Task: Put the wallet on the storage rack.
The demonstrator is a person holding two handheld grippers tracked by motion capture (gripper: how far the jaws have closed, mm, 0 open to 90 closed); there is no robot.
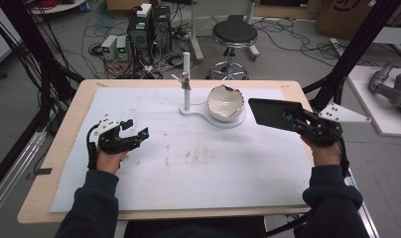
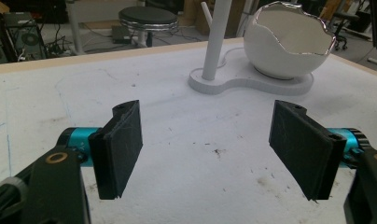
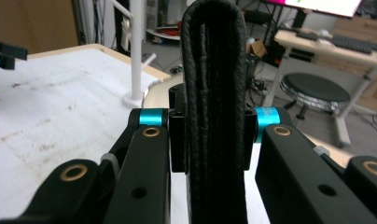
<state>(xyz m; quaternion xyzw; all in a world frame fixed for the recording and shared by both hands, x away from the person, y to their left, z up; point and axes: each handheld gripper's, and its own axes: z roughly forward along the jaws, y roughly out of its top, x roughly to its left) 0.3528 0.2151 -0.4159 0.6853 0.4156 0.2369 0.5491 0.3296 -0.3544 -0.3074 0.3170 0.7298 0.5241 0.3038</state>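
Note:
My right gripper (image 1: 290, 119) is held above the table's right edge, shut on a flat black leather-like case (image 1: 270, 113) that sticks out to the left. In the right gripper view the case (image 3: 214, 70) stands edge-on between the jaws. My left gripper (image 1: 138, 127) rests open at the left over the white mat (image 1: 198, 163), nothing between its pads (image 2: 121, 149). A white eggshell-shaped bowl (image 1: 226, 102) sits on a flat white base beside an upright white post (image 1: 186, 82) at the back centre. The bowl (image 2: 289, 44) lies ahead and to the right of the left jaws.
The mat carries brown stains in the middle. Beyond the table stand a black stool (image 1: 233, 33), computer cases (image 1: 149, 27) and loose cables. A grey robot arm (image 1: 392, 87) lies on a platform at the right. Black frame struts rise at both sides.

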